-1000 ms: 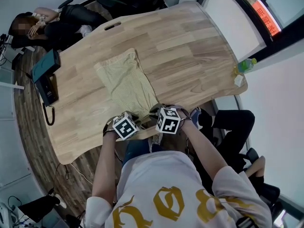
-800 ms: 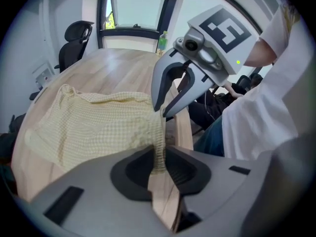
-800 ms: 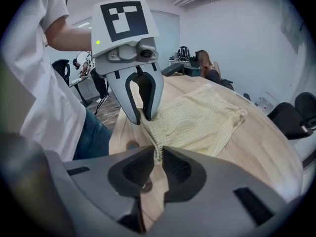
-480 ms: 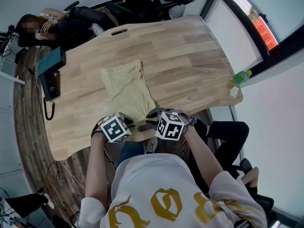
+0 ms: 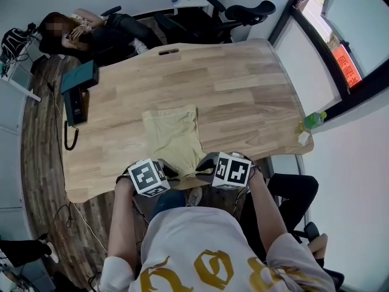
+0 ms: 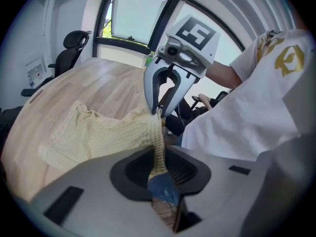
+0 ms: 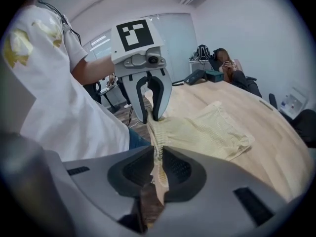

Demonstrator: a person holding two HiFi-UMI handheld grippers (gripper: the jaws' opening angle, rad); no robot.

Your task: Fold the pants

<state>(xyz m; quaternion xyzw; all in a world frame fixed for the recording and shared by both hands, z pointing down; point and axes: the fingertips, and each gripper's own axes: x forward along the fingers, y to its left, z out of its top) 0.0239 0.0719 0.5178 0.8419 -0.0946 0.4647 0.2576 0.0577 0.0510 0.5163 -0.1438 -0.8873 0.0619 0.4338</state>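
Item one, the pants [image 5: 173, 137]: pale yellow, finely checked cloth. We find them on the near half of the table [image 5: 243, 90], roughly midway between its left and right edges. The far end lies flat on the wood with a few wrinkles. The near end, with a ribbed band, rises off the near edge of the table and is held up in the air.

Item two, the left gripper [image 6: 159, 168]: we record its claw pinching the ribbed band at the left near corner of the pants, with the cloth squeezed thin between the two pads.

Item three, the right gripper [image 7: 155, 174]: its claw likewise pinches the ribbed band, at the right near corner. The band runs taut between the two grippers, which hang side by side just past the near edge of the table, close to the wearer's white printed shirt [image 5: 206, 248].

Item four, the table: light wood planks, rounded corners, a slot near its far edge.

Item five, a green bottle [image 5: 313, 120] at the right edge, with a small white thing just beside it.

Item six, a teal box [image 5: 79, 76] and a black device with a coiled cord [image 5: 74, 107], both at the left edge.

Item seven, a seated person [image 5: 103, 35] beyond the far left corner, and black office chairs [image 5: 243, 11] beyond the far edge.
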